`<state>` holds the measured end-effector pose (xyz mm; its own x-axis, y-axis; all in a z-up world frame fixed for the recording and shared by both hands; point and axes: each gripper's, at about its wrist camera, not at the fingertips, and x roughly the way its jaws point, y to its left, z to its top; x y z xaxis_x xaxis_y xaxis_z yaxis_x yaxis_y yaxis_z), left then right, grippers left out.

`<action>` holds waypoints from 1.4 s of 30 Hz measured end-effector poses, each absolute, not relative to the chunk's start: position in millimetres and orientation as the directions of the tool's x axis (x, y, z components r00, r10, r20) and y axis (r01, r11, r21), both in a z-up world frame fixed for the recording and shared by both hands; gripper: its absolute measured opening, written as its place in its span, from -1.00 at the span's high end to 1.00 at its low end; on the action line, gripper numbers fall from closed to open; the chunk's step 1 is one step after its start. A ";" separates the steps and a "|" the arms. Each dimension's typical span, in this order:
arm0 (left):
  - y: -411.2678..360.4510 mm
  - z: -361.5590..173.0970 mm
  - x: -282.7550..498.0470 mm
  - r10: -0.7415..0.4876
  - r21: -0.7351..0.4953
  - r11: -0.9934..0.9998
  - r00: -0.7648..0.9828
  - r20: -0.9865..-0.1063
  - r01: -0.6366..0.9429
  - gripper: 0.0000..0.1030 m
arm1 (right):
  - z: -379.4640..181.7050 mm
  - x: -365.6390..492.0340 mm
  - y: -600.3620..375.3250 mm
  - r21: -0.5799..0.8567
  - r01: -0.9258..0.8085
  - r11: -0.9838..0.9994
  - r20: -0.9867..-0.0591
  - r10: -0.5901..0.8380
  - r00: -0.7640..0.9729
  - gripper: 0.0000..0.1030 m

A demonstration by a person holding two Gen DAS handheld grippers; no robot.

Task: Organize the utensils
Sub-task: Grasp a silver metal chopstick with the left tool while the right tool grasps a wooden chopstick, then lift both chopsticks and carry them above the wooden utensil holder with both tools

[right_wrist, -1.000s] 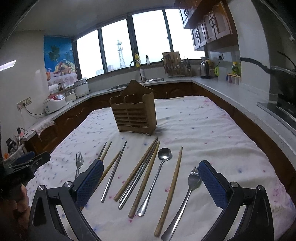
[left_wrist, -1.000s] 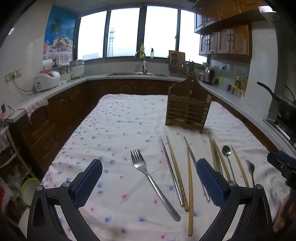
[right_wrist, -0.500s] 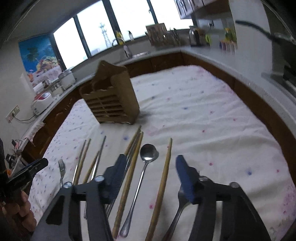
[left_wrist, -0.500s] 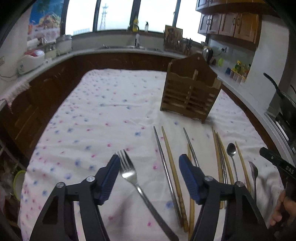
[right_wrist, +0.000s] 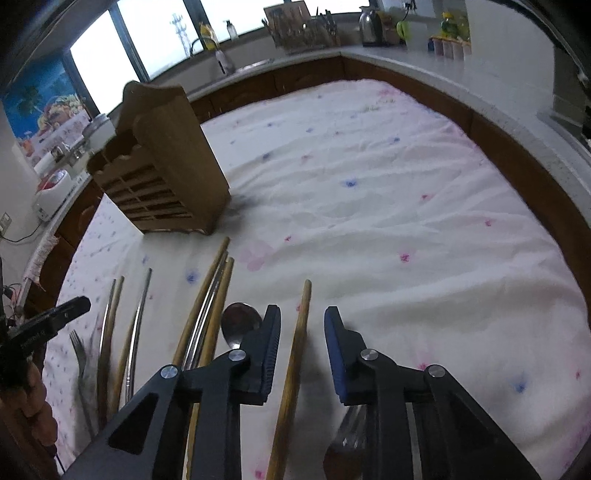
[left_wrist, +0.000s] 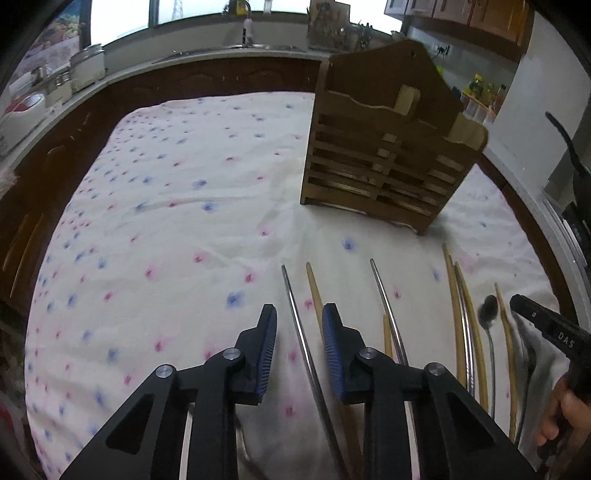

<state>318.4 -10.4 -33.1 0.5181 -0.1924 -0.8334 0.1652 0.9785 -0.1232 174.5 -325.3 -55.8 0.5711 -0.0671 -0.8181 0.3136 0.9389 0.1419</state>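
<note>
A slatted wooden utensil holder stands upright on the flowered cloth. In front of it lie metal and wooden chopsticks, a spoon and two forks. My left gripper tilts down over the cloth with its jaws closing. A metal chopstick runs through the gap, and the pads do not touch it. My right gripper is closing too, with a wooden chopstick between its pads and space on both sides. A fork is partly hidden under the right finger.
More chopsticks lie between the two grippers. A second fork lies at the left end of the row. Dark cabinets and a counter with a kettle ring the table. A pan handle juts in at the right.
Both grippers have come down and forward over the utensils, and their jaws have narrowed from wide. The left one shifted from the fork to the metal chopstick.
</note>
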 end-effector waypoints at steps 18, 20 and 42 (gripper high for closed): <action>-37.5 -71.3 365.3 -0.132 -0.036 0.977 0.460 -0.878 0.211 0.89 | -69.6 195.0 -312.9 -0.030 0.256 0.966 -0.824 -0.169 0.541 0.84; -38.5 -71.0 365.4 -0.135 -0.039 0.977 0.464 -0.875 0.211 0.91 | -68.6 193.9 -316.4 -0.003 0.262 0.965 -0.825 -0.151 0.545 0.87; 14.7 43.8 269.8 -0.312 -0.198 0.948 0.622 -0.718 0.247 0.96 | 43.2 146.7 -286.9 0.168 0.153 0.974 -0.648 -0.008 0.762 0.91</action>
<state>269.8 14.7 43.8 0.6221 -0.3123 -0.7179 0.2473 0.9484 -0.1983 146.7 -286.9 43.2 0.7615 -0.0084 -0.6481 0.1533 0.9739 0.1675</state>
